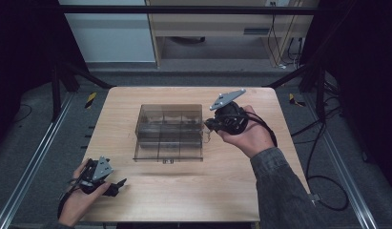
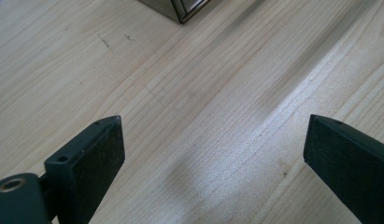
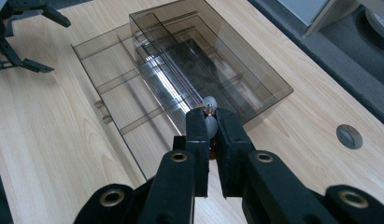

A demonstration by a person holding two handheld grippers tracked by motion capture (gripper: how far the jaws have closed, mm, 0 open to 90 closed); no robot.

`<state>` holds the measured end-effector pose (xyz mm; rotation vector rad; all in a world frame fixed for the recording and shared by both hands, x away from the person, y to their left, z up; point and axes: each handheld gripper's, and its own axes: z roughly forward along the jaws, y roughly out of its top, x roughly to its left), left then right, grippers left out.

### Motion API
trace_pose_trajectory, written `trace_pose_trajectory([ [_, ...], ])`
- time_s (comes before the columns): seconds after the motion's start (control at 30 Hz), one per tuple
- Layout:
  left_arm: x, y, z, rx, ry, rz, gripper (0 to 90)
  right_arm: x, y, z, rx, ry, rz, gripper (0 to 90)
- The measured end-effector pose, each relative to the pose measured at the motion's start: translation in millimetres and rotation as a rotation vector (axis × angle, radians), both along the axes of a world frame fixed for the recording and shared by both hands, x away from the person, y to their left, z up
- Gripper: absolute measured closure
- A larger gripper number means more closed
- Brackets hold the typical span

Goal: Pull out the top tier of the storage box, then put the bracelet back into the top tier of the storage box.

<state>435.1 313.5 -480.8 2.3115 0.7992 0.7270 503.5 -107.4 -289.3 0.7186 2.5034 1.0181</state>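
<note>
Your right claw [image 3: 209, 122] pinches a tiny pale thing [image 3: 209, 103] over the clear box [image 3: 266, 84], left claw [image 2: 213, 149] wide; it is small, so it may slip out and drop outside the box.

Dim, dark-edged high view; gripper views brighter, with overhead glare on the table [image 2: 217, 154].

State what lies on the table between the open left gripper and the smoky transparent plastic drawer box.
Nothing: bare light wooden table separates the left gripper from the smoky transparent plastic drawer box, as the high view shows.
</note>
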Motion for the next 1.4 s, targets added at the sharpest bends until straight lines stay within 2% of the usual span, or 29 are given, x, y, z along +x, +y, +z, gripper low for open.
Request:
trace_pose_trajectory([
  [0.37, -0.4, 0.1, 0.3, -0.001, -0.003, 0.002, 5.2, 4.0, 17.1, -3.6, 0.003, 0.009, 0.024, 84.9],
  [0.73, -0.1, -0.9, -0.5, -0.006, -0.004, 0.007, 5.2, 5.1, 44.4, -9.5, 0.006, 0.019, 0.069, 84.9],
  [1.4, 0.4, 0.6, 0.5, 0.003, -0.006, 0.003, 5.3, 7.6, 97.5, -32.0, 0.015, 0.059, 0.146, 84.9],
])
